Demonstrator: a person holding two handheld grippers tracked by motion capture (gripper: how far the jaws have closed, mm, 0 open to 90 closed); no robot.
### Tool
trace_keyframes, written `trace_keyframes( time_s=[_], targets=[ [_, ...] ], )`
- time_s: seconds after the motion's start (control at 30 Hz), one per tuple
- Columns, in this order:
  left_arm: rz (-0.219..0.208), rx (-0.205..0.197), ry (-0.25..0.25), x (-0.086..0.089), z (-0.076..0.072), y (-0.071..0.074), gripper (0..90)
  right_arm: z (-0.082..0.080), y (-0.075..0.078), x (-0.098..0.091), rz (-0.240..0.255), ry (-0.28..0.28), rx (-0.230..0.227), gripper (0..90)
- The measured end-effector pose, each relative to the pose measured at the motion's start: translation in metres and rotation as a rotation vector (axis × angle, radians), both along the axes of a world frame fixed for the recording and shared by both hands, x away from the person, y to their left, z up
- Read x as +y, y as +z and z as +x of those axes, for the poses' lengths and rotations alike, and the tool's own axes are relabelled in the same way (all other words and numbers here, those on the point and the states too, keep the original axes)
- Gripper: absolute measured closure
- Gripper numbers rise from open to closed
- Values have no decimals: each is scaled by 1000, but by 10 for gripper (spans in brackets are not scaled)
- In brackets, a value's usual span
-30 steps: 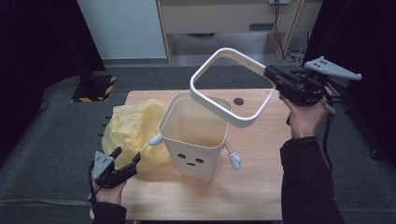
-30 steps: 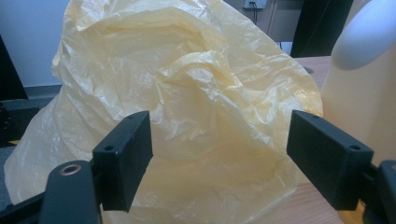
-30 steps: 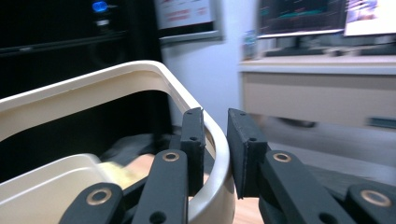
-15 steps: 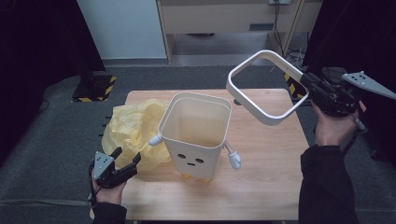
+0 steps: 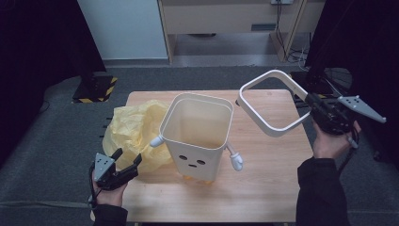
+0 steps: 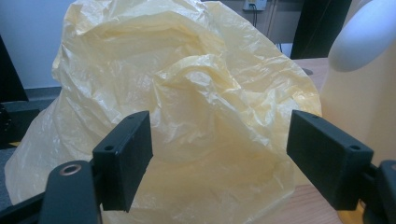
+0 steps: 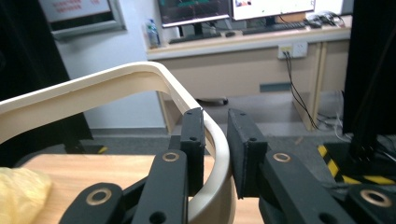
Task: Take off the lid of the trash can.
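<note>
A cream bin (image 5: 197, 136) with a face and two small arms stands upright mid-table. Left of it lies a crumpled yellow plastic bag (image 5: 136, 129). My right gripper (image 5: 310, 100) is shut on the rim of a cream rectangular ring (image 5: 270, 101), which it holds tilted in the air above the table's right side. In the right gripper view the jaws pinch the ring's rim (image 7: 217, 154) at a corner. My left gripper (image 5: 128, 158) rests open at the table's front left and faces the bag (image 6: 187, 107), with nothing between its jaws (image 6: 219, 154).
The wooden table (image 5: 263, 188) has a small hole near its far right corner. Grey carpet surrounds it. A yellow-black striped base (image 5: 94, 89) sits on the floor at the far left, and cabinets and cables (image 5: 282, 28) stand beyond.
My right gripper has carried the ring rightward and lower, from above the bin's far rim to over the table's right side. The left gripper, bag and bin have stayed put.
</note>
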State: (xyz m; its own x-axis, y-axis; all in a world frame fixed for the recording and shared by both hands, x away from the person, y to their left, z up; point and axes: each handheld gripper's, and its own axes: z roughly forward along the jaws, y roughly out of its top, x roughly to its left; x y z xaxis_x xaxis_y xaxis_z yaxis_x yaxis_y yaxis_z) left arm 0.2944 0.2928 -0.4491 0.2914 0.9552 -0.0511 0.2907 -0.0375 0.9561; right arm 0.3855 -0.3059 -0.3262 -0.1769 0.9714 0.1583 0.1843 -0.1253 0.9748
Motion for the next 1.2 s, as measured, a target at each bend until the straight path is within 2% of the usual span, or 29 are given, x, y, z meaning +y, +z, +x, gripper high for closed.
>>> trace_keyframes(
  time_s=[0.1, 0.13, 0.37, 0.63, 0.83, 1.07, 1.2],
  targets=[
    [-1, -1, 0, 0, 0, 0, 221, 2, -20, 0, 1, -2, 41, 774],
    [-4, 0, 1, 0, 0, 0, 221, 3, -34, 1, -2, -7, 63, 774],
    [-5, -4, 2, 1, -1, 1, 220, 7, -79, 4, -11, -14, 148, 774],
    [-5, -9, 1, 1, -1, 1, 221, 11, -126, 8, -53, -28, 257, 774],
    [-4, -12, -4, 0, -1, 1, 221, 12, -145, 5, -96, -60, 314, 773],
    [-6, -13, -4, 1, -1, 1, 221, 16, -167, 0, -112, -77, 385, 769],
    [-7, -13, -4, 1, -1, 1, 221, 18, -170, 1, -126, -68, 382, 768]
  ],
)
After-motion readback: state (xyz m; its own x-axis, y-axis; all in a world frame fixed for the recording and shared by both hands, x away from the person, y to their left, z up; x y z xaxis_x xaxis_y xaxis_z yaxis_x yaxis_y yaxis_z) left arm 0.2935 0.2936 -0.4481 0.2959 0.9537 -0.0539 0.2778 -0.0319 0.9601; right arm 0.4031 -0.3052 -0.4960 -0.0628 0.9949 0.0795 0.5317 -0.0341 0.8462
